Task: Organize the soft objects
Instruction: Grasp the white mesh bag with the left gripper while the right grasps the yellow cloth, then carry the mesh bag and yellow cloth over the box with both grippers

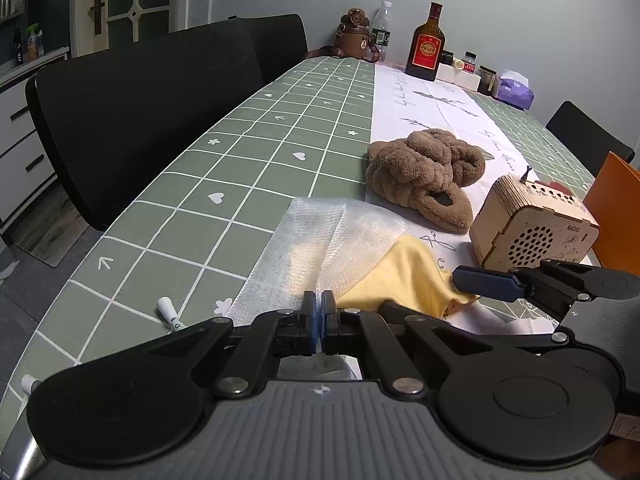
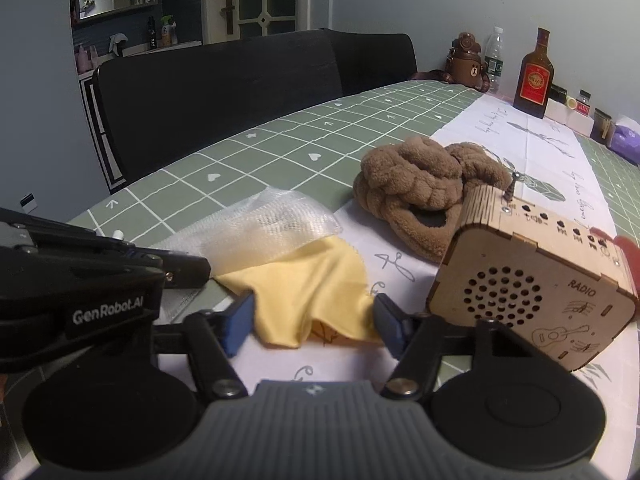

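- My left gripper [image 1: 319,312] has its two blue pads pressed together, and the near edge of the white mesh cloth [image 1: 320,236] is pinched between them.
- From this pinch the mesh cloth spreads forward on the green checked tablecloth [image 1: 224,184], and it partly covers the yellow cloth [image 1: 408,276], which lies just to the right of my left gripper.
- My right gripper [image 2: 314,322] is wide open; its fingers [image 2: 240,322] stand on both sides of the near edge of the yellow cloth, and I cannot tell if they touch it.
- In the right wrist view, my left gripper is at the left side, near the yellow cloth and the mesh.
- Just to the right of my right gripper stands a wooden radio box [image 2: 532,280], tilted a little on the white table runner [image 2: 540,152].
- Ahead of both grippers, beyond the cloths, lies a brown plush slipper pile [image 1: 424,172], touching the back corner of the radio box in the right wrist view.
- To the left of my left gripper, a small white cap-like piece [image 1: 168,312] lies on the tablecloth.
- Far ahead, at the wall end of the table, I see a brown bear bottle [image 1: 354,34], a clear water bottle [image 1: 382,28], a dark liquor bottle [image 1: 426,44] and a purple tissue pack [image 1: 514,90].
- Black chairs [image 1: 152,112] stand along the left side of the table.
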A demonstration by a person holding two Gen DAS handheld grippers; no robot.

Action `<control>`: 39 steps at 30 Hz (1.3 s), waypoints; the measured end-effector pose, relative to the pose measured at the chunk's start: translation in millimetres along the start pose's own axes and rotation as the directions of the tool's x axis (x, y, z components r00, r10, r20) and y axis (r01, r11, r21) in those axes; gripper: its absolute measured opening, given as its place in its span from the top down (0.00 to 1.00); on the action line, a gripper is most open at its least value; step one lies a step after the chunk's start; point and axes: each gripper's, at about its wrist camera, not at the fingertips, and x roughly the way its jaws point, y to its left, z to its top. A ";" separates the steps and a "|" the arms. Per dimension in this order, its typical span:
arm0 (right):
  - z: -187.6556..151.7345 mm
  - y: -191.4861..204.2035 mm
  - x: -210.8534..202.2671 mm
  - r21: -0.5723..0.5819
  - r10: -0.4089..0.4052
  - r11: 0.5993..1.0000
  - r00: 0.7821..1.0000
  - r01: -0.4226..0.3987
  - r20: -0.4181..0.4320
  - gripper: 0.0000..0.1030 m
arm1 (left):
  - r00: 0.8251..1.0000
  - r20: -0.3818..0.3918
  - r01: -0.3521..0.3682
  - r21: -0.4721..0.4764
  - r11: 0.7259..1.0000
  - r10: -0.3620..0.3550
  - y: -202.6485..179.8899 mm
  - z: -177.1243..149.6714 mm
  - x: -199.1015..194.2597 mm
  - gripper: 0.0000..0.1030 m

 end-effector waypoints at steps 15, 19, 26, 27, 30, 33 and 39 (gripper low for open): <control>-2.6 -9.9 -34.0 0.043 -0.012 0.999 0.999 0.011 0.030 0.99 | 0.999 0.038 0.016 0.009 1.000 -0.016 -9.7 -1.4 -18.7 0.98; -10.8 -13.9 -61.1 0.082 -0.029 0.996 0.998 0.025 0.057 0.98 | 0.998 0.062 0.034 0.011 0.999 -0.034 -15.9 -3.5 -33.5 0.98; -24.5 -20.6 -110.8 0.118 -0.089 0.990 0.991 0.077 0.102 0.98 | 0.990 0.128 0.052 0.066 0.996 -0.060 -33.7 -8.3 -61.5 0.99; -26.6 -22.1 -117.5 0.123 -0.098 0.989 0.989 0.084 0.108 0.98 | 0.989 0.137 0.054 0.072 0.996 -0.063 -35.8 -8.7 -65.4 0.99; -32.6 -26.0 -138.3 0.149 -0.123 0.984 0.984 0.103 0.132 0.98 | 0.984 0.165 0.055 0.094 0.994 -0.070 -43.1 -9.1 -78.6 0.99; -37.5 -28.0 -160.3 0.171 -0.149 0.978 0.975 0.121 0.163 0.98 | 0.978 0.192 0.066 0.113 0.991 -0.087 -52.7 -8.9 -93.3 0.99; -41.0 -32.8 -200.1 0.180 -0.192 0.972 0.955 0.153 0.225 0.98 | 0.960 0.249 0.089 0.167 0.982 -0.130 -75.3 -5.8 -118.2 0.99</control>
